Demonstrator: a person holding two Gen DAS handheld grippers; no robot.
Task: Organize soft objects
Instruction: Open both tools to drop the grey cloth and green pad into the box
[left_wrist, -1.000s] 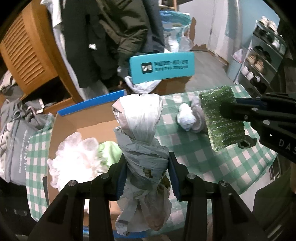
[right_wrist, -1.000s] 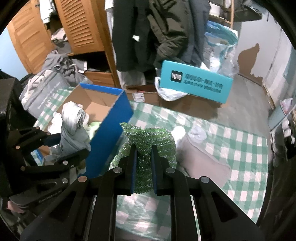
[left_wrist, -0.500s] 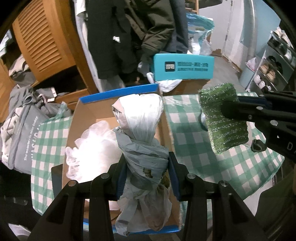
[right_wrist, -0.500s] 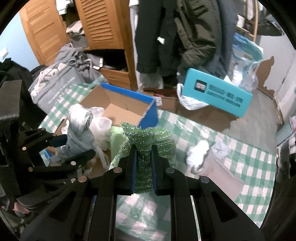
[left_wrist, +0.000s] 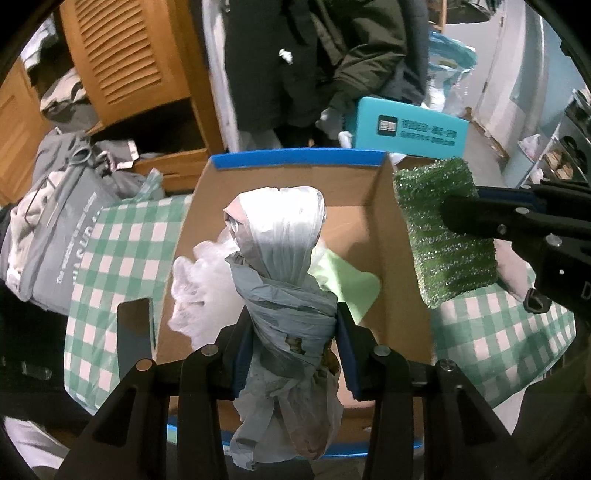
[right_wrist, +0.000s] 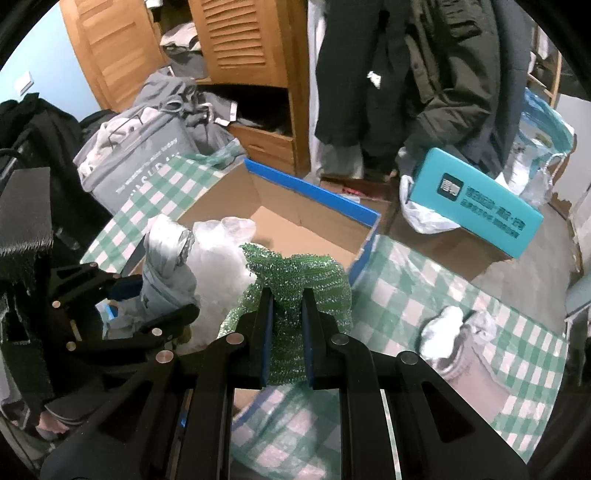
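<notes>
Left tool (left_wrist: 291, 354) gripped a bag bundle (left_wrist: 284, 295), right tool (right_wrist: 287, 343) pinched a green scourer (right_wrist: 299, 280), both over the part-filled cardboard box (left_wrist: 295, 162); socks (right_wrist: 456, 332) beyond the right tool left.

Grey-white plastic bag bundle (left_wrist: 284, 280) – twisted, knotted in middle, upright, clamped between jaws above open cardboard box (left_wrist: 388, 236). Green glittery scrub pad (right_wrist: 295, 284) – squeezed between other jaws, over box's right edge. Inside box: white crumpled plastic (left_wrist: 199, 280), light green piece (left_wrist: 347, 277). On checked worktop: white-grey sock roll (right_wrist: 454, 332).
</notes>
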